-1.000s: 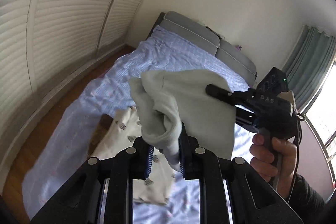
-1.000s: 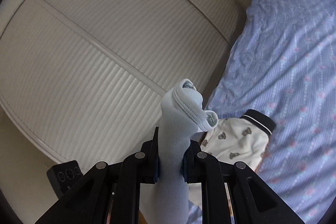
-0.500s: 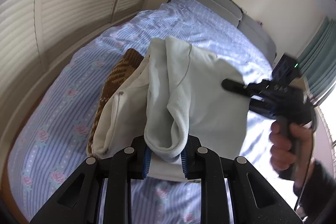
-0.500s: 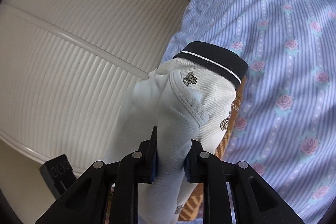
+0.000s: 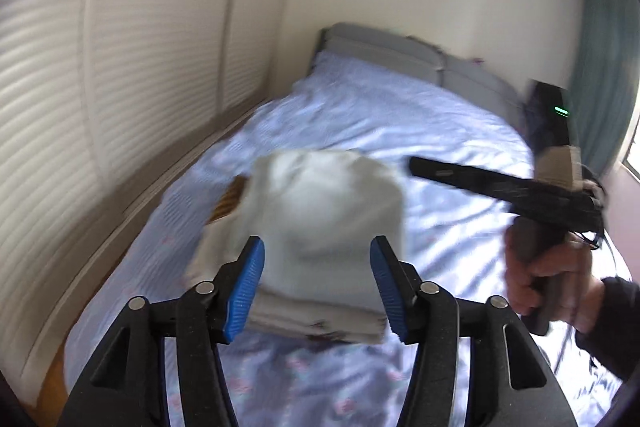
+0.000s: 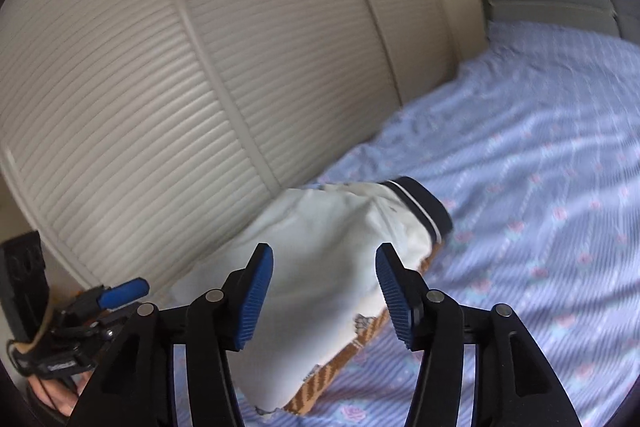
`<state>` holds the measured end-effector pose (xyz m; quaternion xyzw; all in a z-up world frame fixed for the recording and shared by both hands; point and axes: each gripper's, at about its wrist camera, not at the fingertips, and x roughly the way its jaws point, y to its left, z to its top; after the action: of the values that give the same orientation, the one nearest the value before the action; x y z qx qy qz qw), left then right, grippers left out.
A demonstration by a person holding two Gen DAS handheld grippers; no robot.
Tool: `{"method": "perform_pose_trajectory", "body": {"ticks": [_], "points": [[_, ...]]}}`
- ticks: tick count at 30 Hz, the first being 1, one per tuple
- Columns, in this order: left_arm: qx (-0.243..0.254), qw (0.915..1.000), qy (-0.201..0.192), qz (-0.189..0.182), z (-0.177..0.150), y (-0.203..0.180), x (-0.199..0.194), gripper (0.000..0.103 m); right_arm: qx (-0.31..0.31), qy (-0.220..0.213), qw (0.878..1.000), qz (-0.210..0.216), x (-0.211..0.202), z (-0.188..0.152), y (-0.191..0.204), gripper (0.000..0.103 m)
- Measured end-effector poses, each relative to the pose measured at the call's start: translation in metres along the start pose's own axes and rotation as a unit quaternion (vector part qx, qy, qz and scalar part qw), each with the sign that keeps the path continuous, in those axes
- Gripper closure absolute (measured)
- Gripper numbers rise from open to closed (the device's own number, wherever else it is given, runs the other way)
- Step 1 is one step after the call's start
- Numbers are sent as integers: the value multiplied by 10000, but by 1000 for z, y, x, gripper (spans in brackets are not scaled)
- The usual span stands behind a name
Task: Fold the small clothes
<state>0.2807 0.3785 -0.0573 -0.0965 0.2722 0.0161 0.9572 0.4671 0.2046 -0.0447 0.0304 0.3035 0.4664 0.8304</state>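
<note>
Left wrist view: both claws [image 5: 317,281] [image 6: 325,285] wide over folded clothes [image 5: 320,227] on floral bedsheet [image 5: 400,123], louvered doors [image 5: 80,87] beside.

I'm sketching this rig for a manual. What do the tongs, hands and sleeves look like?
Both tongs are black plastic linkages with silver pivot bolts and ribbed blue pads: left tongs, right tongs. In the left view, the right hand is bare below a dark sleeve, with a black cable and a green light.
</note>
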Motion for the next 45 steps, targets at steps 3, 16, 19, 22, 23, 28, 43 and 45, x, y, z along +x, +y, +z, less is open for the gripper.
{"method": "perform_pose_trajectory", "body": {"ticks": [3, 16, 19, 22, 23, 28, 43, 45], "points": [[249, 9996, 31, -144, -4, -15, 17, 41, -474, 73, 9988, 15, 15, 2, 11, 46], [-379, 9984, 340, 227, -23, 28, 82, 47, -1233, 604, 9890, -545, 75, -24, 5, 13], [-255, 9988, 302, 282, -28, 27, 88, 48, -1054, 484, 9921, -482, 76, -29, -3, 10], [-244, 9985, 247, 411, -29, 24, 90, 48, -1178, 397, 9905, -596, 74, -31, 3, 10], [-250, 9984, 240, 437, -28, 21, 87, 48, -1226, 388, 9896, -653, 73, -30, 5, 10], [-34, 9981, 80, 609, -23, 4, 59, 42, -1112, 139, 9912, -703, 36, -23, 15, 10], [442, 9982, -403, 85, -55, -135, -98, 17, 7, -692, 9808, -1824, -248, -128, 47, 9], [549, 9978, -370, -26, -65, -163, -119, 14, 16, -781, 9744, -2110, -290, -149, 55, 9]]}}
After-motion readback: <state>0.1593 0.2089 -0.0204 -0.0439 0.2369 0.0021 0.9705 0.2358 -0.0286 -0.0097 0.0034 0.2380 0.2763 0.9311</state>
